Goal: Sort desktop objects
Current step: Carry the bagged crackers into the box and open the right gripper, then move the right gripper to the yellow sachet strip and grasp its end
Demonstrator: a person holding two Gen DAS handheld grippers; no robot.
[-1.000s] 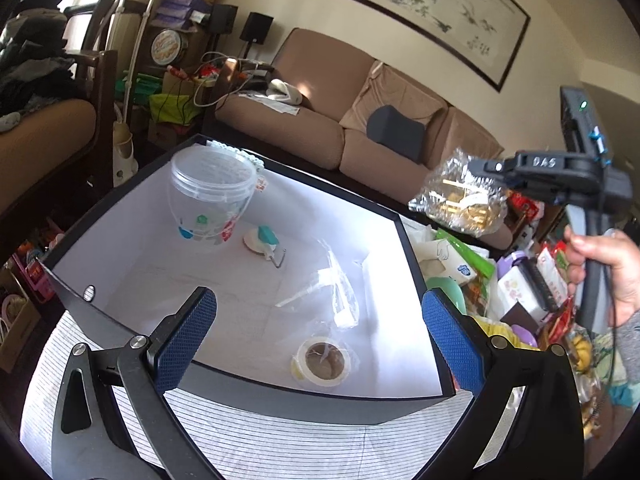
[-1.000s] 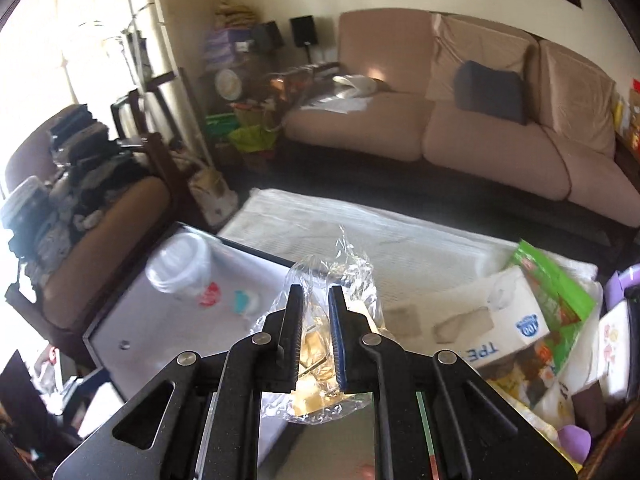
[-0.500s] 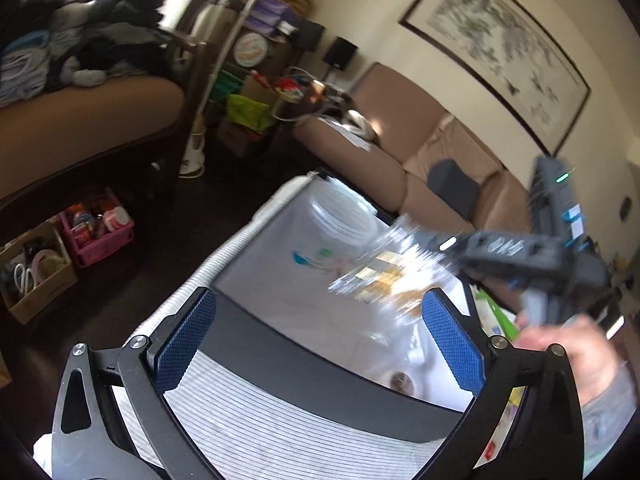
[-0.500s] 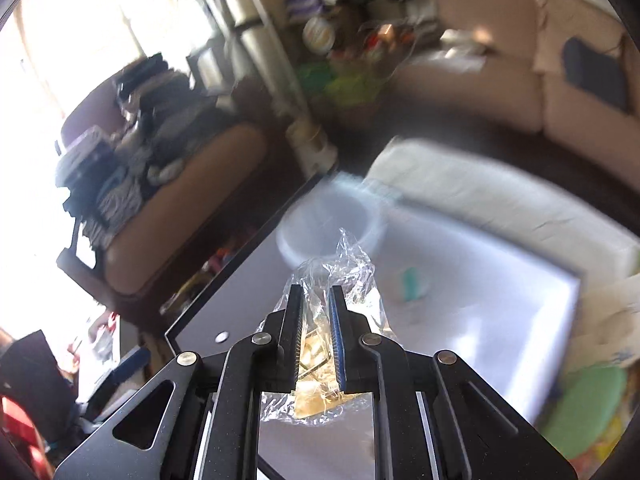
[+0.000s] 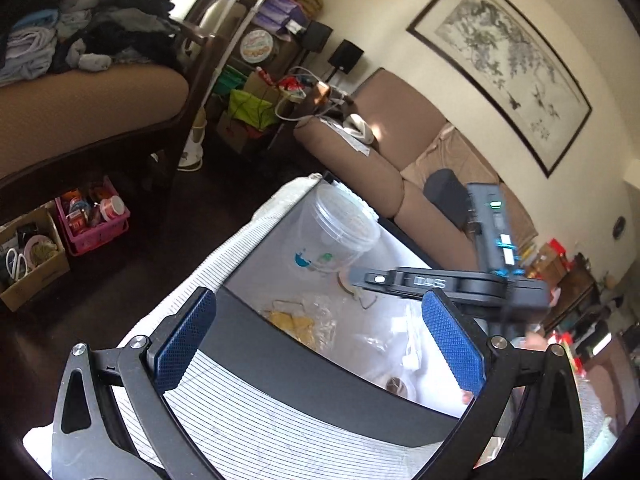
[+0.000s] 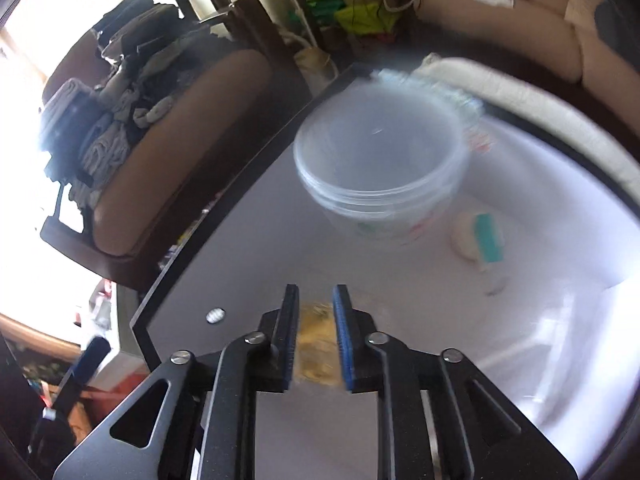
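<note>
Left wrist: white tray [image 5: 256,276] near brown sofa [image 5: 384,160].

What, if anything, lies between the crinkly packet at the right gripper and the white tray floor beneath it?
Nothing visible does. The packet sits between the fingers of the right gripper, over a bare patch of tray floor. The clear bucket and the teal-clipped disc lie farther ahead, off that path.

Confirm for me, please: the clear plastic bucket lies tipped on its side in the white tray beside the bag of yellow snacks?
Not quite: the clear plastic bucket stands upright, mouth open upward, as the right wrist view shows. It is in the white tray, with the bag of yellow snacks nearby.
</note>
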